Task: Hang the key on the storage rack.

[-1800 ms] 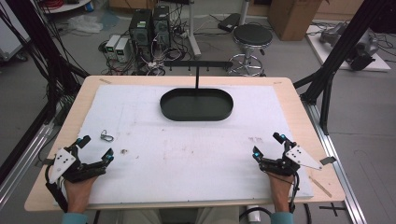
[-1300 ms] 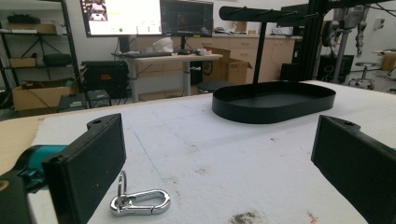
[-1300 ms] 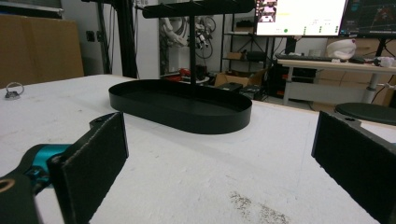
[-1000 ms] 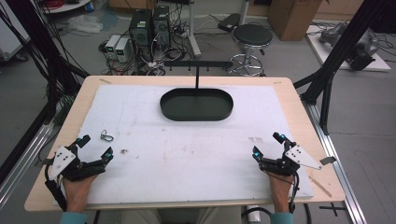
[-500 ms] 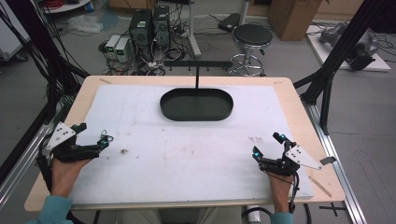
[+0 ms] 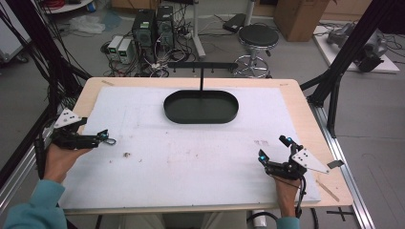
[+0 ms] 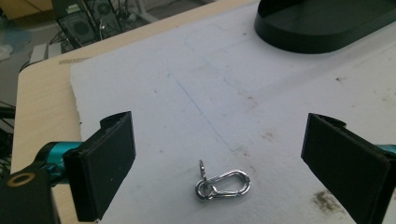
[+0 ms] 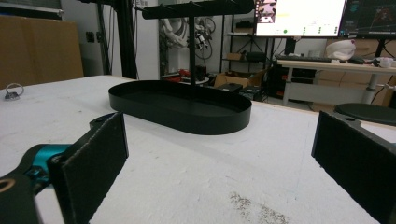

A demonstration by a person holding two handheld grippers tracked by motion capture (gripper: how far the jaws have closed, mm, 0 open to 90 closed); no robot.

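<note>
Left gripper (image 6: 102,136): jaws wide apart, empty, flanking a small silver carabiner (image 7: 223,183) lying flat on the white mat (image 6: 191,157). Right gripper (image 6: 274,150): jaws wide, empty, facing the black oval tray (image 8: 180,109).

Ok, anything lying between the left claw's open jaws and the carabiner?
No. In the left gripper view the carabiner lies on bare white mat between the left claw's open jaws, nothing in the way.

1. Left gripper (image 6: 106,137) – held in the left hand (image 6: 59,157) at the left edge of the table (image 6: 305,114), pointing rightward; jaws spread wide.
2. Right gripper (image 6: 273,149) – held in the right hand (image 6: 285,188) near the front right, jaws wide apart, aimed forward.
</note>
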